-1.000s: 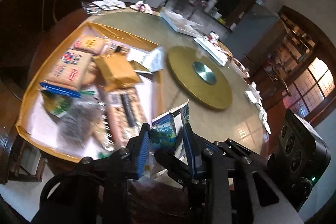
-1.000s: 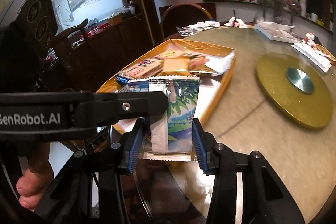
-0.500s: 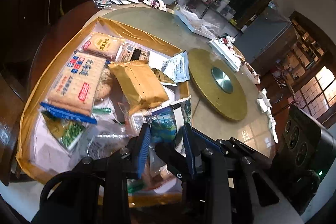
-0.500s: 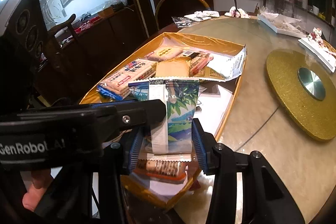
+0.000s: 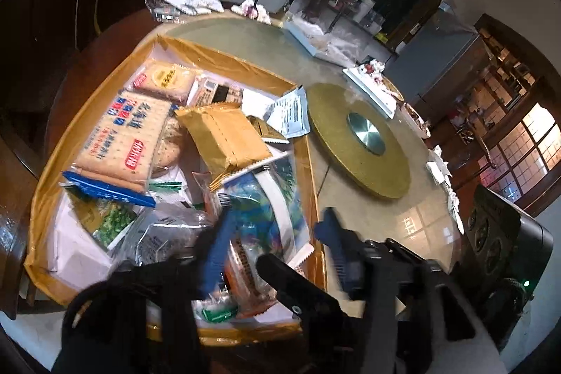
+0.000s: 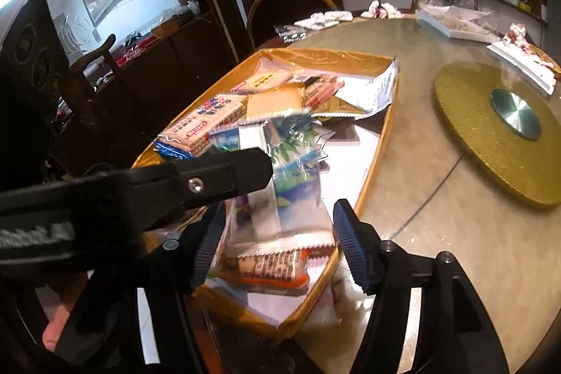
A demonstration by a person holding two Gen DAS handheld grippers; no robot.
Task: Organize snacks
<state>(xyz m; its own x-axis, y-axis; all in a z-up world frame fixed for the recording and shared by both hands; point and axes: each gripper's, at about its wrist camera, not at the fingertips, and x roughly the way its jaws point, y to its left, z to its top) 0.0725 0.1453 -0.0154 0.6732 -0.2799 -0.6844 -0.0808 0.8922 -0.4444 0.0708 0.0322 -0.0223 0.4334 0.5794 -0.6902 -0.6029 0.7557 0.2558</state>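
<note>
A blue-green snack packet (image 5: pixel 270 202) lies tilted on the other snacks at the near right of the gold tray (image 5: pixel 42 195); it also shows in the right wrist view (image 6: pixel 294 170), blurred. My left gripper (image 5: pixel 273 233) is open just above the packet. My right gripper (image 6: pixel 277 237) is open around the packet's near end, above an orange-ended biscuit pack (image 6: pixel 270 269). The tray (image 6: pixel 375 163) also holds a long cracker pack (image 5: pixel 122 135), a gold bag (image 5: pixel 221 135) and several other packets.
A gold turntable (image 5: pixel 361 139) with a metal hub sits mid-table right of the tray. White trays and wrappers (image 5: pixel 315 41) lie at the table's far side. A chair (image 6: pixel 291 9) stands behind the tray.
Both grippers moved over the tray with the blue-green packet, then opened. The packet dropped from upright onto the snacks in the tray.
</note>
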